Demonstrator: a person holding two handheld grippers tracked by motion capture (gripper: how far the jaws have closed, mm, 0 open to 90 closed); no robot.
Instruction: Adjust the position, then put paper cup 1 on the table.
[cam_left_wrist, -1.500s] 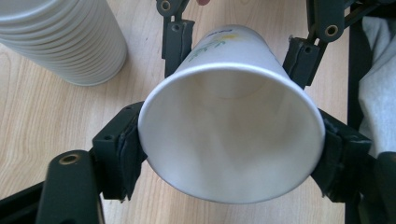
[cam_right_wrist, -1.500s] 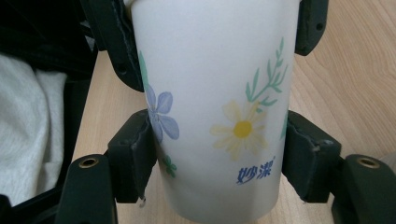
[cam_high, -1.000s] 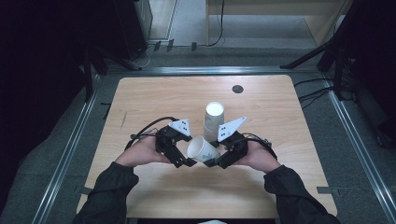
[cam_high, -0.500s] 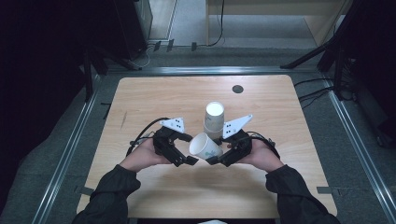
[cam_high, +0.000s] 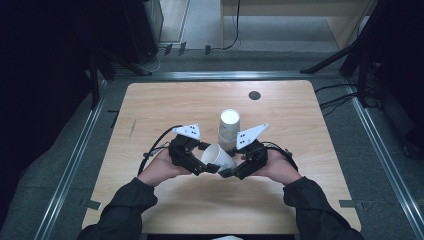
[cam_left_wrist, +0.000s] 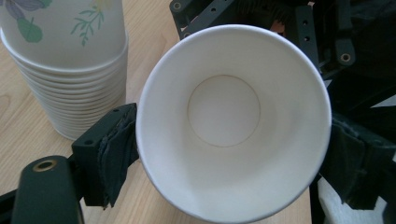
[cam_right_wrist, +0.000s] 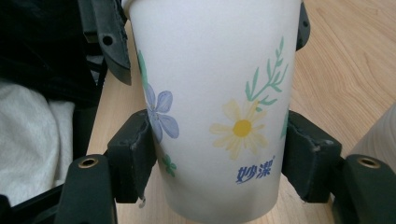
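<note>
Dark floor surrounds the wooden table. Near its front middle, both grippers meet at one paper cup, tilted with its mouth toward the left. The right gripper clamps the cup's flowered wall. The left gripper has just been closing, its pads touching the rim on both sides. A cup stack stands just behind.

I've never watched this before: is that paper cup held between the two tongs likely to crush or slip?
Probably easy to crush: the paper cup has thin walls, and its rim looks slightly out of round where the left tongs press. It likely weighs little, being empty. The right tongs clamp its lower end with dark pads, so slipping seems unlikely.
</note>
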